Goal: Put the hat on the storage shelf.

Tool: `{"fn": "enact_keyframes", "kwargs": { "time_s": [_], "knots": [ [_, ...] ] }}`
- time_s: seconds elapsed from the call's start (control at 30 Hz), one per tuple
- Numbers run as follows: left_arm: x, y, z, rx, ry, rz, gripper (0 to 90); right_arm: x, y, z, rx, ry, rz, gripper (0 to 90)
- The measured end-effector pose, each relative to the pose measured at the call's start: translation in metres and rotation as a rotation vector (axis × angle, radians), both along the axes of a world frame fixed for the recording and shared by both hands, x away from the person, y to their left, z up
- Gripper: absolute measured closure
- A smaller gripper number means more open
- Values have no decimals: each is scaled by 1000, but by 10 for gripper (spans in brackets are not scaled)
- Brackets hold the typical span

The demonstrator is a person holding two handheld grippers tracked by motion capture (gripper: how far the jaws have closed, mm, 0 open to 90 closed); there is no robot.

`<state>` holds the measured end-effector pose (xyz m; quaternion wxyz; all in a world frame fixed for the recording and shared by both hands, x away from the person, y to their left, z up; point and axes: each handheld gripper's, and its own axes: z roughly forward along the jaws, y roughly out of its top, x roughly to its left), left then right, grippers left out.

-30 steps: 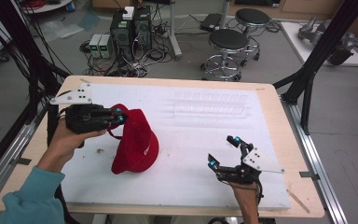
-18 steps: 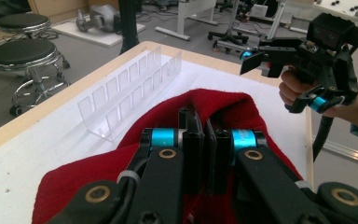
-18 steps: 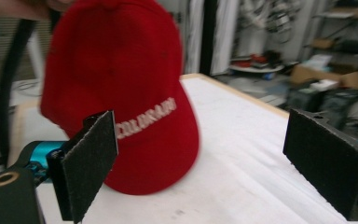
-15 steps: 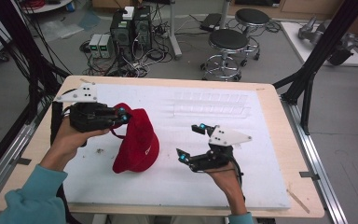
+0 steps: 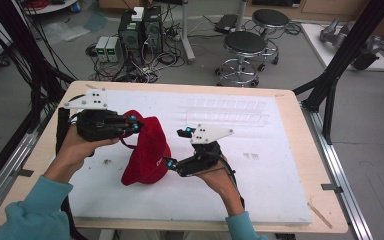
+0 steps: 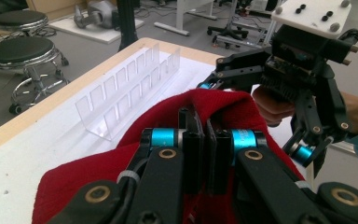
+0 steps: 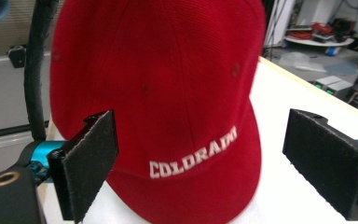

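A red cap (image 5: 147,150) with white "COLORADO" lettering (image 7: 193,151) stands tilted on the white board, left of centre. My left gripper (image 5: 135,124) is shut on the cap's upper back edge and holds it up; in the left gripper view its jaws (image 6: 204,126) pinch the red fabric (image 6: 74,186). My right gripper (image 5: 176,148) is open just right of the cap, with its jaws pointing at it. In the right gripper view the wide-apart pads (image 7: 88,163) frame the cap's front (image 7: 168,70) without touching it.
A clear plastic divided rack (image 5: 227,111) lies at the back of the white board (image 5: 280,175), also seen in the left gripper view (image 6: 126,88). The wooden table edge (image 5: 325,200) surrounds the board. Black frame posts (image 5: 340,65) stand at the right, and stools (image 5: 247,45) stand beyond.
My right gripper has travelled left from the front right of the board to the cap's side, still open. The left gripper has kept its hold on the cap.
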<state>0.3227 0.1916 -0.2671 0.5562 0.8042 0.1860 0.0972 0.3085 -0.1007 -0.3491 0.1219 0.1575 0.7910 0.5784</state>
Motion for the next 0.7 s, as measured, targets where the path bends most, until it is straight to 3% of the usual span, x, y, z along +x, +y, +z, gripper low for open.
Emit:
{"fn": "enact_keyframes", "kwargs": {
  "time_s": [0.07,0.47,0.6,0.63,0.67,0.7],
  "knots": [
    [1,-1,1,5,1,-3,869,4,8,3,-5,-2,31,150],
    [1,-7,1,7,-3,-16,869,13,23,3,-32,15,70,154],
    [1,-9,0,13,-6,-23,869,12,26,3,-51,-2,72,248],
    [0,-9,0,13,-5,-24,869,11,27,4,-64,-16,57,338],
    [0,-9,0,14,-7,-26,869,11,27,4,-64,-16,57,338],
    [0,-10,0,14,-7,-26,869,12,26,5,-69,-20,55,415]
  ]
}}
